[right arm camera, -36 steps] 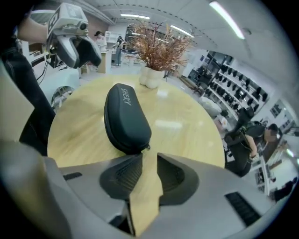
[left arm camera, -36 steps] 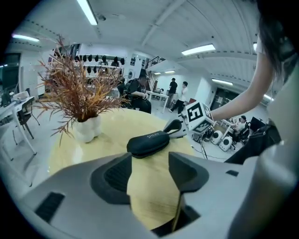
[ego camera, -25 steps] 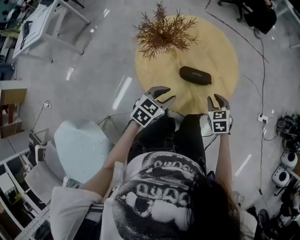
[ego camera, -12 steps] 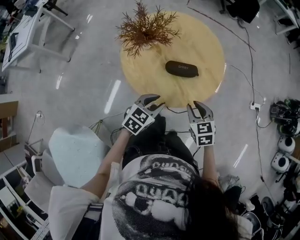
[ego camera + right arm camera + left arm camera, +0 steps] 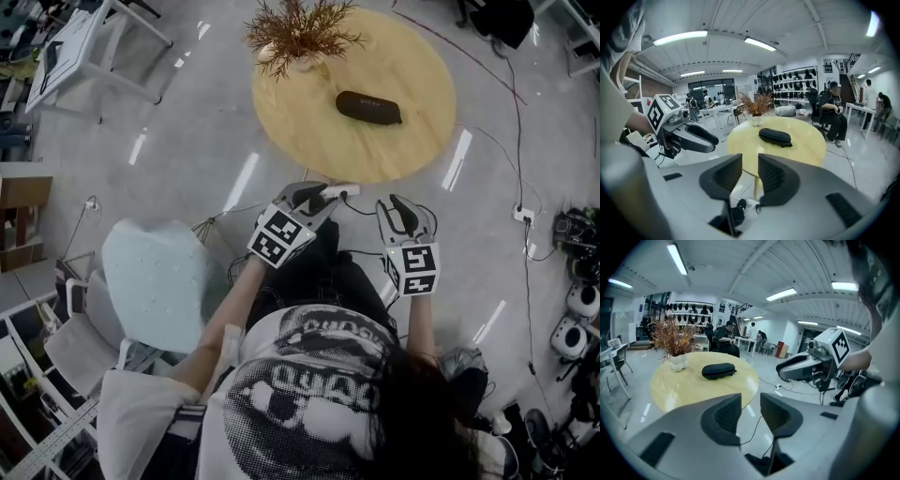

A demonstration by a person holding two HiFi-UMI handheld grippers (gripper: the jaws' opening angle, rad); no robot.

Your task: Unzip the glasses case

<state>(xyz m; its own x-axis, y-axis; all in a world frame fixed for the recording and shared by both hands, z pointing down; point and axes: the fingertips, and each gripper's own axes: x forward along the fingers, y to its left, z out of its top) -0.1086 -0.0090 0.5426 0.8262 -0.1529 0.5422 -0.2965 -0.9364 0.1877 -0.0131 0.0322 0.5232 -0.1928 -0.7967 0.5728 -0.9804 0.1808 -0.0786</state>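
A black zipped glasses case [image 5: 368, 107] lies on the round yellow table [image 5: 309, 131], right of its middle; it also shows in the left gripper view [image 5: 718, 370] and the right gripper view [image 5: 775, 136]. Both grippers hang in the air short of the table's near edge, over the person's lap. My left gripper [image 5: 323, 195] has a narrow gap between its jaws with nothing in it [image 5: 750, 413]. My right gripper [image 5: 399, 205] likewise stands slightly apart and holds nothing [image 5: 750, 174]. Neither touches the case.
A white vase with dry brown branches [image 5: 298, 37] stands at the table's far left. Cables and a power strip [image 5: 339, 191] lie on the floor under the grippers. A pale blue chair [image 5: 155, 281] is at my left; desks and gear ring the room.
The table and case have slid farther from both grippers in the head view: the grippers have drawn back from the table edge, now over the floor and lap.
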